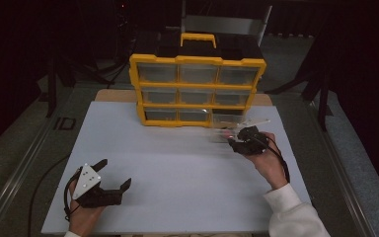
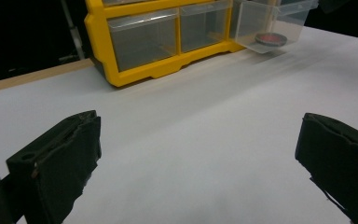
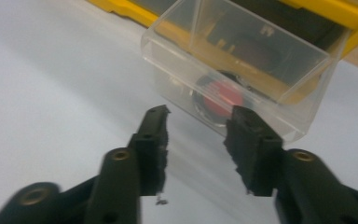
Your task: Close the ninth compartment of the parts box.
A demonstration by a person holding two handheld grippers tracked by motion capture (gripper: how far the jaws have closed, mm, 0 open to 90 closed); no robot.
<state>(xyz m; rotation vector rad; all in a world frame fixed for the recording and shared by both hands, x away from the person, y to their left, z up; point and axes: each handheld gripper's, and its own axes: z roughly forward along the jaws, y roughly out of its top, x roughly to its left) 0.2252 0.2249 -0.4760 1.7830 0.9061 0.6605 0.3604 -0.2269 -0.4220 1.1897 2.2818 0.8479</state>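
Near left edge of white table [image 1: 177, 197]: left gripper [image 1: 112, 174], jaws spread wide, nothing between them, resting low over the board.
Centre back: yellow plastic organiser with clear drawers [image 1: 197, 91], three rows of three, standing upright at the far edge.
Right of centre: clear plastic drawer [image 3: 242, 74] pulled out of the bottom-right slot.
Drawer contents: round red disc with dark rim [image 3: 220, 98], possibly a lid.
Far right: right gripper [image 3: 197, 122], jaws parted, tips just beside the drawer's front; contact unclear.
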